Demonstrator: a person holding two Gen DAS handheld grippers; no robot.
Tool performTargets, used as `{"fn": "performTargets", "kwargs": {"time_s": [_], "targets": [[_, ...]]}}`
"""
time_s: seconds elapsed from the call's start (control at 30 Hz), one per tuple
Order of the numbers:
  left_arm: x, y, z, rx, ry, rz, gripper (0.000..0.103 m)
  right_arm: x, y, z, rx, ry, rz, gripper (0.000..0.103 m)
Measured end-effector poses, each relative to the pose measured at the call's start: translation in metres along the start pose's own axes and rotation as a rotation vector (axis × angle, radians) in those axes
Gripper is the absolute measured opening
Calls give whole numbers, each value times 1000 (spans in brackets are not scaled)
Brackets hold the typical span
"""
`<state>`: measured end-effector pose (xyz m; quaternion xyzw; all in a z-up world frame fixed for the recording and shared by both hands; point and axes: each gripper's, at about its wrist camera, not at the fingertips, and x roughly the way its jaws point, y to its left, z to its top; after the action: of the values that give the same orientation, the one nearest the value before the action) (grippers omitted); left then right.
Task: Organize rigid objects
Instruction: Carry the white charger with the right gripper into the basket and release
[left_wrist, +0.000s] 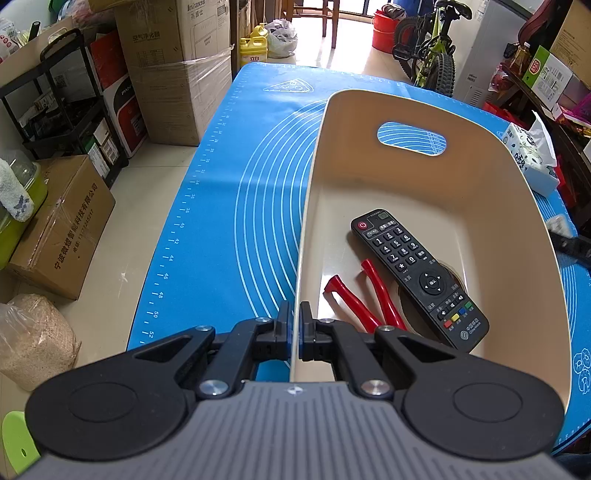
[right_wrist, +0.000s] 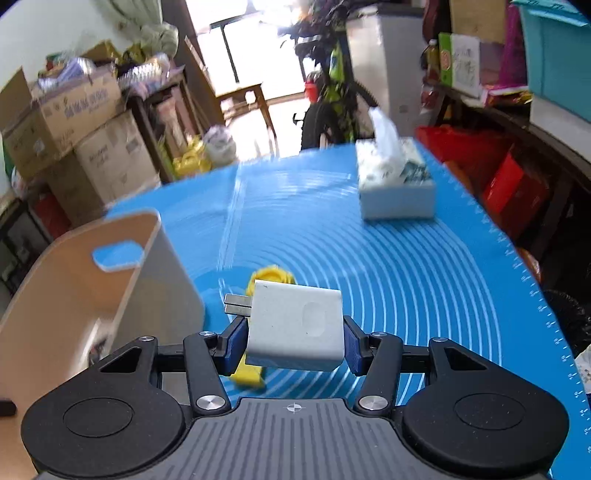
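Observation:
A cream plastic bin stands on the blue mat. Inside lie a black remote control and red-handled pliers. My left gripper is shut on the bin's near left wall. My right gripper is shut on a white plug-in charger, held above the mat with its prongs pointing left. A yellow object lies on the mat under the charger, mostly hidden. The bin also shows in the right wrist view, to the left of the charger.
A tissue box sits at the mat's far right and also shows in the left wrist view. Cardboard boxes and a black shelf stand left of the table. A bicycle stands beyond the far edge.

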<state>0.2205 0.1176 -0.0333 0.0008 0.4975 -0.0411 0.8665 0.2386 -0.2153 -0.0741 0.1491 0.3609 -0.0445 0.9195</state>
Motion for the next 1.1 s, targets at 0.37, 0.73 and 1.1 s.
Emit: {"fn": "performTargets", "kwargs": {"time_s": [0.37, 0.73, 1.1], "targets": [[0, 0, 0, 0, 0, 0, 5, -54, 36, 15, -49, -170, 77, 58], [0, -1, 0, 1, 0, 1, 5, -73, 109, 3, -225, -144, 222, 58], [0, 0, 0, 0, 0, 1, 4, -62, 158, -26, -391, -10, 270, 58]]}}
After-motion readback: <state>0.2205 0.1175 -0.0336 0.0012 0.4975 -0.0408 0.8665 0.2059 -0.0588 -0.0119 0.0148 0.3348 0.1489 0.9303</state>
